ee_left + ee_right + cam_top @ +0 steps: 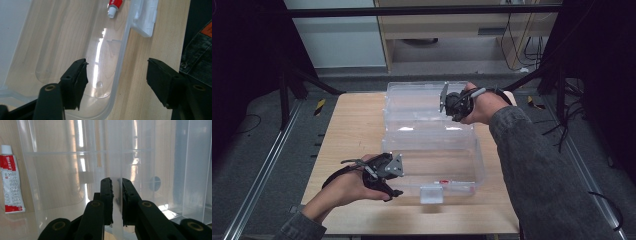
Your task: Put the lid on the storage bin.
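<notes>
A clear plastic box [480, 161] stands on the wooden table [352, 125] with its clear lid [422, 100] raised at the far side. Inside lies a red and white tube [443, 181], also visible in the left gripper view [113, 5] and through the plastic in the right gripper view [10, 180]. My left gripper [397, 179] is open at the box's near left corner, its jaws [116, 65] straddling the box wall [119, 67] without touching it. My right gripper [452, 107] is shut on the lid's edge [117, 183].
A white latch [431, 194] hangs at the box's front wall, the same latch [146, 17] lying beside the rim. Bare table [150, 50] runs along the box's front. Metal frame posts and cables surround the table on the floor.
</notes>
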Available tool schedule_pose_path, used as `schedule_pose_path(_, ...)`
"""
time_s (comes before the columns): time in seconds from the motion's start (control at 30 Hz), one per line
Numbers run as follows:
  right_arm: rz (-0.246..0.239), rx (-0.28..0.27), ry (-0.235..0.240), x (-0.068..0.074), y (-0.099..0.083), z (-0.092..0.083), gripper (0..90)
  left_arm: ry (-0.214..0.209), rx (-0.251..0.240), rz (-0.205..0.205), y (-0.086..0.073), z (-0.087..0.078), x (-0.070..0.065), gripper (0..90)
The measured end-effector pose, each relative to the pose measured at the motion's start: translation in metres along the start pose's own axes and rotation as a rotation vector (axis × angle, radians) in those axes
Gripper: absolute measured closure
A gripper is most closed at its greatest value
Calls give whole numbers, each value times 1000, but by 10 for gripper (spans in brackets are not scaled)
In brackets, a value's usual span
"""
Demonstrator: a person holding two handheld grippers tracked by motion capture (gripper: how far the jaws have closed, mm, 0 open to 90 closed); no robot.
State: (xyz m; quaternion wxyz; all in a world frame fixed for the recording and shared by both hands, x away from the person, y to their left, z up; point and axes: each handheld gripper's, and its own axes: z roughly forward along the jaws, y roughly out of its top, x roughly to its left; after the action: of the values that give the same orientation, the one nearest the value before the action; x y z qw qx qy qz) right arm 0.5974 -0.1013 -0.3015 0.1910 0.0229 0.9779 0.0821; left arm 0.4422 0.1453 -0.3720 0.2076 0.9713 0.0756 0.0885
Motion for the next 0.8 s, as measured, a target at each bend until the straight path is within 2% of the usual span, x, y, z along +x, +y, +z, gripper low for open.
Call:
schedule_pose_path(0.03,-4,5,0,0,0,-1,814,-6,8,9,0,2,-1,353)
schedule_pose_path(0.13,1,-2,-8,1,-2,-1,812,-5,28,3,-4,7,-1,414)
schedule_pose_path(0.27,9,-8,-11,1,-3,-1,810,-25,28,3,-8,10,-2,505)
schedule_pose_path(0.43,7,-2,-7,1,-3,-1,809,-35,21,8,-8,15,-4,546)
schedule_pose_path(0.5,10,0,-10,1,-2,-1,809,-46,31,11,-8,18,-5,593)
schedule_pose_path(0.57,7,-4,-9,1,-1,0,809,-28,50,16,-8,21,-5,602)
schedule_pose_path(0.63,4,-6,-10,1,-1,0,809,-34,54,-4,-8,24,-3,626)
schedule_pose_path(0.67,5,-5,-9,1,-1,0,809,-40,53,-19,-8,24,-2,673)
schedule_pose_path(0.8,7,-5,-7,1,-2,-1,810,-50,53,-28,-10,27,4,732)
